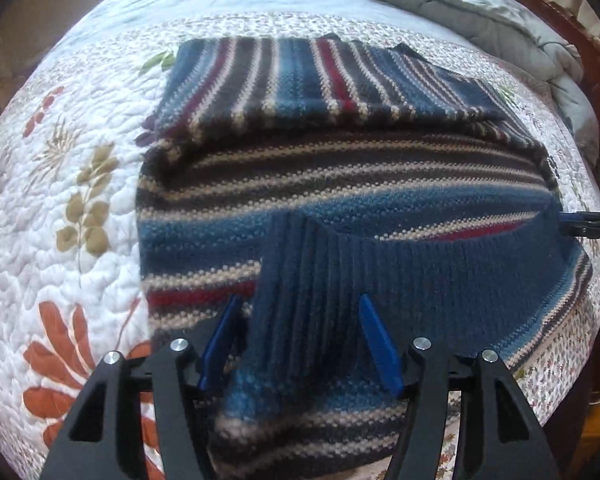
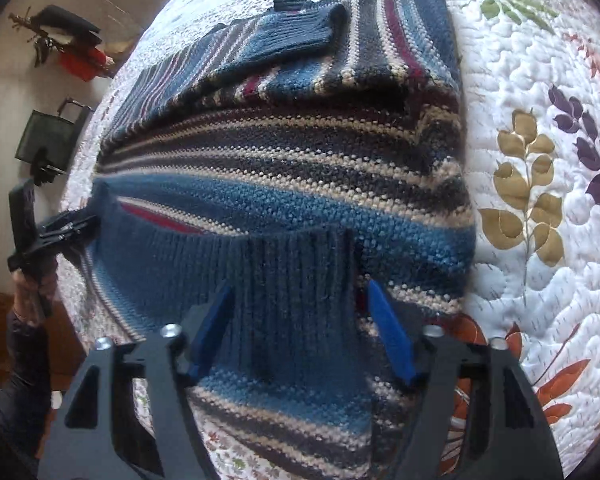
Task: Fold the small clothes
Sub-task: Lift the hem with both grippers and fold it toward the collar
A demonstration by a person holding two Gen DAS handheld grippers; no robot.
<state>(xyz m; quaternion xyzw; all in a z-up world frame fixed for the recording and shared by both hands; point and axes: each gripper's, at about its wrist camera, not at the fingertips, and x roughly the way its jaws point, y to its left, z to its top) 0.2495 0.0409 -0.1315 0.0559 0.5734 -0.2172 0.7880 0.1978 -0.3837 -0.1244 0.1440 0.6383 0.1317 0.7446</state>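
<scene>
My left gripper and right gripper stand half open, each straddling the ribbed hem of the striped sweater without pinching it; the hem runs across the lower frame, on a floral quilt.

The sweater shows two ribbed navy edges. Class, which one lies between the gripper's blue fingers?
The wide ribbed band nearest the camera, not the small sleeve cuff folded on the sweater's far end.

Bedroom: quilted floral bedspread
</scene>
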